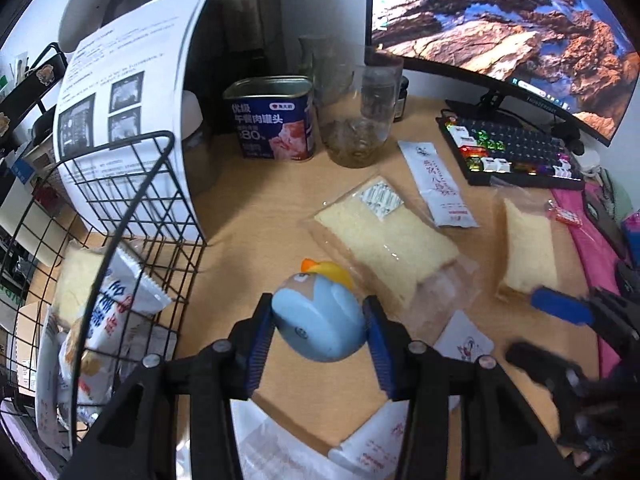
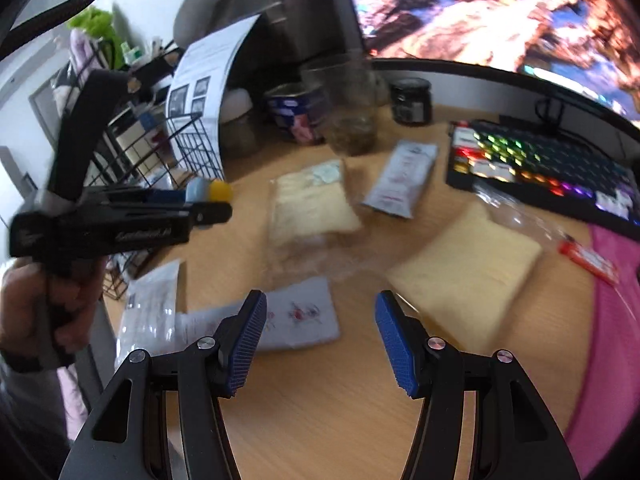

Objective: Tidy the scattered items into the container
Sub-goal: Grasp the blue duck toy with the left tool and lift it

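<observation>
— Where did the toy sit relative to the left jaws?

— The left gripper [image 1: 319, 334] had the blue duck toy [image 1: 320, 316] squarely between its blue pads [image 1: 259, 340], one pad against each side, jaws closed to the toy's width. The yellow crest and orange beak pointed to the far side. The toy was held up off the wooden desk [image 1: 248, 208], just right of the black wire basket [image 1: 120, 216].

— And the basket's contents?

— Wrapped snacks already lay in it, among them a white packet with blue lettering [image 1: 120, 300] leaning against the wire wall.

— The right gripper?

— The right gripper [image 2: 320, 340] stood with jaws wide apart and nothing between them, above bare desk. A white sachet [image 2: 300, 316] lay just beyond the left pad, and a bagged bread slice [image 2: 468, 276] just beyond the right one.

— What else lay scattered?

— A second bagged bread slice [image 1: 384, 240] at mid-desk, and a long white sachet [image 1: 436, 184] further off, near the keyboard [image 1: 516, 152]. A blue luncheon meat tin [image 1: 274, 120] and a glass jar [image 1: 360, 120] stood at the far edge, below the monitor [image 1: 500, 28]. A printed sheet [image 1: 132, 92] curled up behind the basket.
</observation>
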Available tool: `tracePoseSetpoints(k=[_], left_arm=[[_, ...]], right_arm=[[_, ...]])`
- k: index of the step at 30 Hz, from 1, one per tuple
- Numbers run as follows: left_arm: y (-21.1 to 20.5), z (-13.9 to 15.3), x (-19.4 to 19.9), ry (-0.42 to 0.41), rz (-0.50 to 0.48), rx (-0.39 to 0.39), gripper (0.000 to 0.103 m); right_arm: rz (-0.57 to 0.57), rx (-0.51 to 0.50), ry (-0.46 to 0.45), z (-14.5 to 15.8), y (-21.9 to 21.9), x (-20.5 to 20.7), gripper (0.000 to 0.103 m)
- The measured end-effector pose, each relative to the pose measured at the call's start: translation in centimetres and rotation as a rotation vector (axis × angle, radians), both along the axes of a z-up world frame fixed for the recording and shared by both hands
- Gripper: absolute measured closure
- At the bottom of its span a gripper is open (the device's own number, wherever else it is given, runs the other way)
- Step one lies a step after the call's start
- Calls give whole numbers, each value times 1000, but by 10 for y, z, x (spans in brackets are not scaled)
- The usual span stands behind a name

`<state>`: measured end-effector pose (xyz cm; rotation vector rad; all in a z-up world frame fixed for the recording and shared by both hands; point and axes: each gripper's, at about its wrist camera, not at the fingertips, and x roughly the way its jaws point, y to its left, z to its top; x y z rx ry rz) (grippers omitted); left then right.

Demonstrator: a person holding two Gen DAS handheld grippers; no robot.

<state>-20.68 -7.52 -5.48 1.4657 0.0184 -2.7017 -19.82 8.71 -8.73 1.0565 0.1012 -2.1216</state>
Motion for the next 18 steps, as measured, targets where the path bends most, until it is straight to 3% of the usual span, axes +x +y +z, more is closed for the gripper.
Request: tracePoseSetpoints(k=[2,11,18], left_arm=[[-2,3,6,5,5,1,53],[-21,30,41,70,54,-27,53],[-36,37,51,97,74,-2,53]], right_arm=[[-6,-7,-7,-1,-11,-12,46],[60,176,38,-12,-70,-45,46],[101,250,-9,-23,-104,-63,45]])
